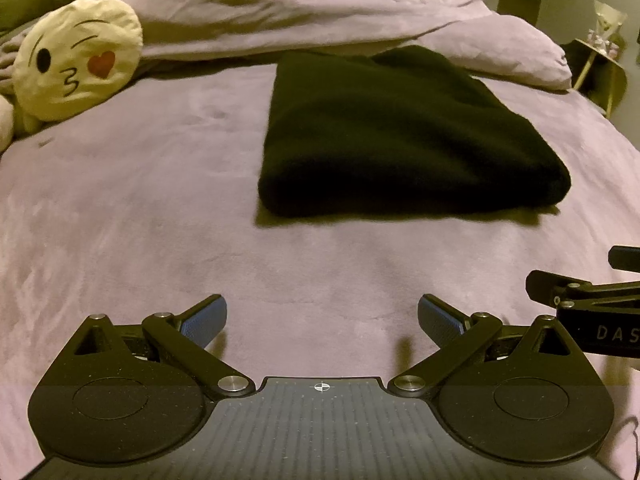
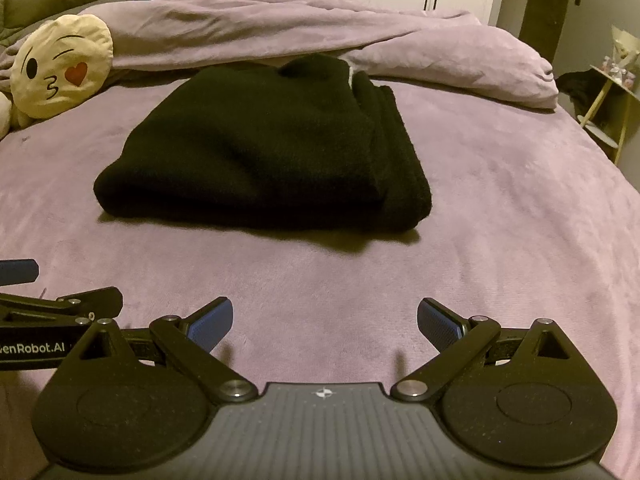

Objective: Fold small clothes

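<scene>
We see a black garment (image 1: 404, 136) lying folded on the bed (image 1: 140, 208), in a thick, roughly rectangular bundle on the mauve bedcover. Its fabric looks soft and fuzzy, with a rounded folded edge facing us and, in the right wrist view, several stacked layers showing along its right side (image 2: 400, 152). A small pale spot sits near its far edge; we cannot tell what that is. The garment rests well ahead of both tools, touching neither. Our left hand-held gripper (image 1: 322, 320) hovers low over the bare bedcover with its blue-padded fingers spread wide and nothing between them. Our right hand-held gripper (image 2: 324, 322) is held the same way, fingers wide apart and empty, just beside the left one; each shows at the edge of the other's view. Beyond the garment a rumpled duvet (image 1: 280, 20) of the same mauve is heaped across the bed. A round yellow cushion (image 1: 76, 60) with a kissing face leans at the far left.
</scene>
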A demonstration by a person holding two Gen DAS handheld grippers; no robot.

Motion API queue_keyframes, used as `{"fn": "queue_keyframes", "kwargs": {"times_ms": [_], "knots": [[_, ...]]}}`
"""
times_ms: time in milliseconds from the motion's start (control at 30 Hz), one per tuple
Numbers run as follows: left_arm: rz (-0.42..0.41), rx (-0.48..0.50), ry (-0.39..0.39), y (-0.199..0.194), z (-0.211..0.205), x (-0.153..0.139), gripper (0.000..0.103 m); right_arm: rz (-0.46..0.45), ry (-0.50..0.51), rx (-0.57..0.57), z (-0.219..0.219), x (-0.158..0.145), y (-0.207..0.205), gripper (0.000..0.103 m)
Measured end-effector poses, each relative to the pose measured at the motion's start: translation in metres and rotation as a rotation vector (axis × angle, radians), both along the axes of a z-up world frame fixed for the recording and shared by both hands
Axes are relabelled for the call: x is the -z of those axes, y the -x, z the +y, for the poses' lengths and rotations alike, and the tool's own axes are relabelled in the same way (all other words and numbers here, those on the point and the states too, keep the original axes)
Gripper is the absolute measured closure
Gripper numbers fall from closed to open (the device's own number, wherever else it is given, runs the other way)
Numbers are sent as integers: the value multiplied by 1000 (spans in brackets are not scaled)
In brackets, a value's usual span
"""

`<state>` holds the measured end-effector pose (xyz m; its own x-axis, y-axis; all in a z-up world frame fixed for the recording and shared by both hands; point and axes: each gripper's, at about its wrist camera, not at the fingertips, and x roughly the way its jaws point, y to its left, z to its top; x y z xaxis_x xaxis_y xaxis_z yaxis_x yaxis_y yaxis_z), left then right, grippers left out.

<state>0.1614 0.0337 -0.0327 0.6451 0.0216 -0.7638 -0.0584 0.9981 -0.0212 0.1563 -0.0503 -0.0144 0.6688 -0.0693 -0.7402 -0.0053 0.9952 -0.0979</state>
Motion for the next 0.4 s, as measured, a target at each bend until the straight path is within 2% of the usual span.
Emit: {"fn": "queue_keyframes", "kwargs": {"times_ms": [200,400], "knots": [[-44,18,-8,4,-2,-1,0,0,-3,4,0,1,0,4],[-38,-3,-22,3,-2,-1,0,-2,-1,3,1,2,0,4]]}}
